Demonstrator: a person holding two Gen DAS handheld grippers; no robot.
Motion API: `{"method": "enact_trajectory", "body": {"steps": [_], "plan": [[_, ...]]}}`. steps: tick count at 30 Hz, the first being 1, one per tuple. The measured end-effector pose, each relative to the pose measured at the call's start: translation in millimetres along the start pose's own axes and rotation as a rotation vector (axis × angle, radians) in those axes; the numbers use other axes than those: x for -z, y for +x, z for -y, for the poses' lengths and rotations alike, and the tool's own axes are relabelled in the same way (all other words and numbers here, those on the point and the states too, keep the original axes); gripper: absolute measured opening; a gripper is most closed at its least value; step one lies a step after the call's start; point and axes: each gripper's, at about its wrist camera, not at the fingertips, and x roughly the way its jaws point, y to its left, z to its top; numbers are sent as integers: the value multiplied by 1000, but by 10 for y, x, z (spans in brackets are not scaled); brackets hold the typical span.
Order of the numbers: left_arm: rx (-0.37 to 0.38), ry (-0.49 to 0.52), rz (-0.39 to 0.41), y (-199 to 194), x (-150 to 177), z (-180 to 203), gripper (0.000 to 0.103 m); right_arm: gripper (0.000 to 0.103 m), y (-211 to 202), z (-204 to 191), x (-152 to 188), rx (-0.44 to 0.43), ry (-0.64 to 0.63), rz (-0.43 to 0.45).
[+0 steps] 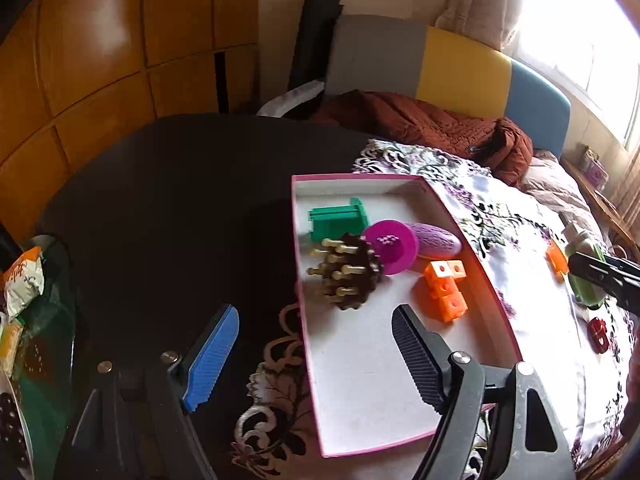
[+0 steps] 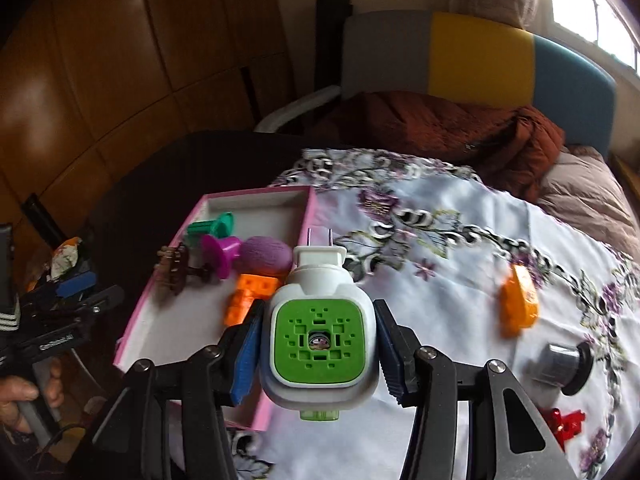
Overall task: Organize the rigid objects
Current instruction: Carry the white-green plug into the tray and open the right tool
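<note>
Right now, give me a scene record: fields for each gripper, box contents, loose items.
left gripper: open, empty, over the near end of the pink box
right gripper: shut on white-and-green plug-in device, prongs pointing away
box contents: green piece, magenta disc, purple oval, brown pegged piece, orange blocks
loose on cloth: orange piece, grey-black cylinder, red piece

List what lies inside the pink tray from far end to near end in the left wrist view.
Inside the pink tray, far to near: green toy piece → purple oval → brown peg brush → orange blocks. The magenta disc is left out, since it overlaps the oval and the brush.
</note>
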Motion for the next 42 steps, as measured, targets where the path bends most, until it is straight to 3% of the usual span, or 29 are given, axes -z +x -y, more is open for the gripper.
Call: {"method": "enact_trajectory", "body": {"steps": [7, 12, 17, 28, 32, 36, 42], "plan": [[-16, -59, 1, 25, -8, -235, 80, 52, 493, -833, -21, -133, -146, -127], [-16, -77, 1, 42, -14, -324, 80, 52, 899, -1060, 65, -128, -171, -217], [-17, -91, -9, 79, -9, -380, 80, 52, 1125, -1073, 64, -99, -136, -240], [-23, -75, -3, 81, -6, -343, 80, 53, 1427, -1000, -44, -10, -120, -213], [-29, -67, 9, 52, -27, -322, 80, 54, 1324, -959, -36, -32, -104, -192], [-29, -62, 14, 21, -35, -301, 80, 66, 1137, -929, -48, -51, -89, -139], [-29, -47, 18, -11, -38, -251, 80, 67, 941, -890, -57, -45, -74, -95]]}}
